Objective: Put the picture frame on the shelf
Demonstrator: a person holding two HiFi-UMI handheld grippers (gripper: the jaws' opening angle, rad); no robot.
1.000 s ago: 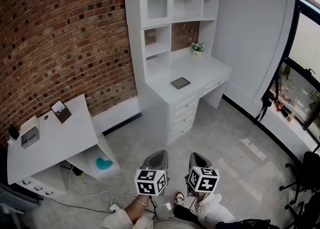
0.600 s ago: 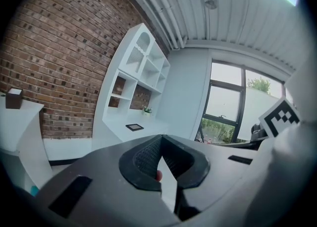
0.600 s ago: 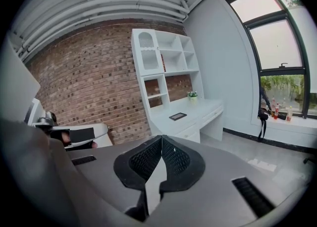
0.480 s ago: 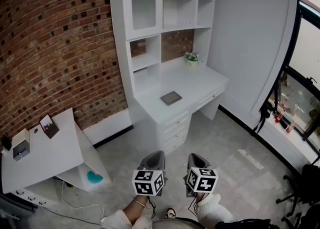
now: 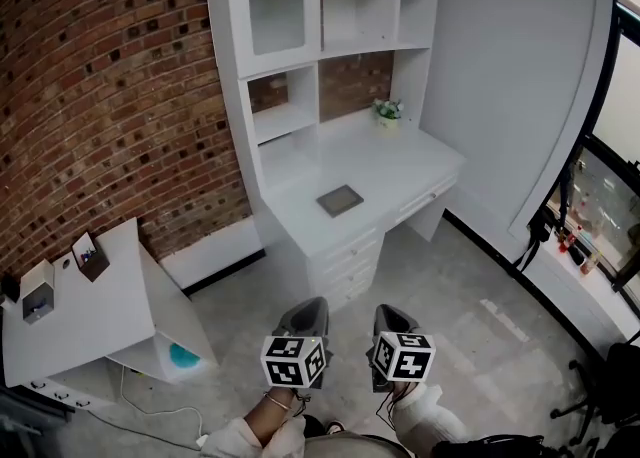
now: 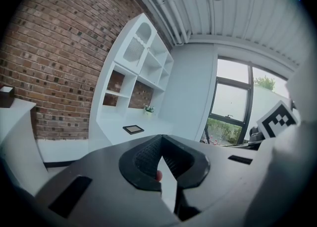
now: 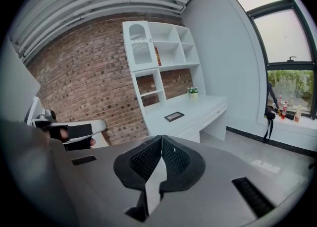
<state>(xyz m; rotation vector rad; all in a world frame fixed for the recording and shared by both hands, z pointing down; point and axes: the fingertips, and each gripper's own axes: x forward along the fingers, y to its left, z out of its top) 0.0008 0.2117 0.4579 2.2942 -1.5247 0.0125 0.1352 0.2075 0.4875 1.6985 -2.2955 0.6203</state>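
L gripper (image 5: 308,308) & R gripper (image 5: 390,314) sit side by side at bottom centre of head view, both w/ jaws pressed together, nothing held in either. Grey floor (image 5: 480,286) runs open btwn them and the desk (image 5: 420,161) front edge, and widens to the right toward the window (image 5: 610,176). Chair legs (image 5: 600,396) crowd the bottom right corner. On the left, a white side table (image 5: 90,316) angles one corner toward the desk, w/ a strip of floor btwn the two along the brick wall (image 5: 110,96). A cable (image 5: 150,416) trails on the floor by that table. Picture frame (image 5: 340,200) lies flat on the desk, nearer the front edge, left of centre, above the drawers. Shelf unit (image 5: 283,121) stands on the desk's back left part, its open compartments facing out. Potted plant (image 5: 386,111) sits at the back edge by the unit's right upright, well apart from the frame. Vs 1 s ago: desk & shelf unit look bigger and fill more of the head view, the frame is lower in view, the side table has slid toward the left edge, and the shoe by the grippers is mostly gone. The grippers keep the same spot in view, as shut as before.
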